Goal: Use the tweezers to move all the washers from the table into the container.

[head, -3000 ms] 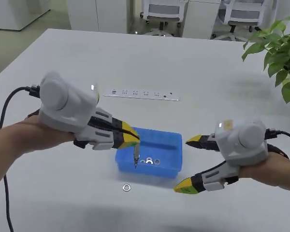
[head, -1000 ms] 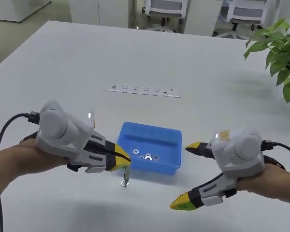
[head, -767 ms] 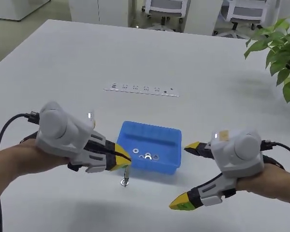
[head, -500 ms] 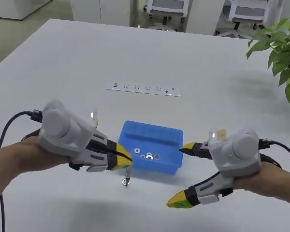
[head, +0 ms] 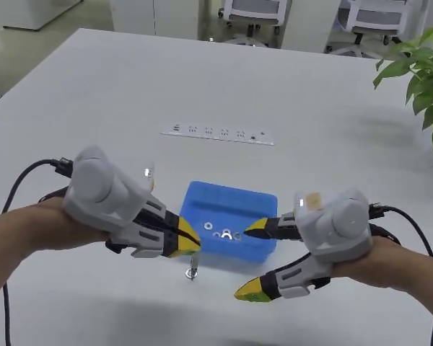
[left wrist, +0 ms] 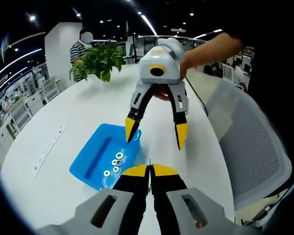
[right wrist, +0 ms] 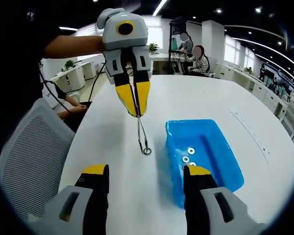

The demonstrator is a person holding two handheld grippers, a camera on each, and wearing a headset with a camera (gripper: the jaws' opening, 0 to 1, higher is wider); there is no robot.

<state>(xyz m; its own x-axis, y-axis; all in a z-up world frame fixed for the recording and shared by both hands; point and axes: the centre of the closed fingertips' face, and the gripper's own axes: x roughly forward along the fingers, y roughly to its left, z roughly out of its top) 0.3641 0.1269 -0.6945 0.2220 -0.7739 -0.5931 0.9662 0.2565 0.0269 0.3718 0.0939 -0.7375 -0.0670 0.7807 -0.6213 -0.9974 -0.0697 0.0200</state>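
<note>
Clenching tweezers (right wrist: 140, 128) in left tool (head: 190, 241) over lower-centre washer (head: 192, 274), beside released right tool (head: 245, 263) (might flick it away if off-centre).

bright overhead ceiling lights | soft shadows | fisheye edge distortion

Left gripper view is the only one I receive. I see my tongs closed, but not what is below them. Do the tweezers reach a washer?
Observer: Yes. In the right gripper view the tweezers hang from the left gripper, and their tips meet one washer.
Operator: Is this washer inside the container?
Observer: No. In the head view it lies on the table, just outside the near wall of the blue container.
</note>
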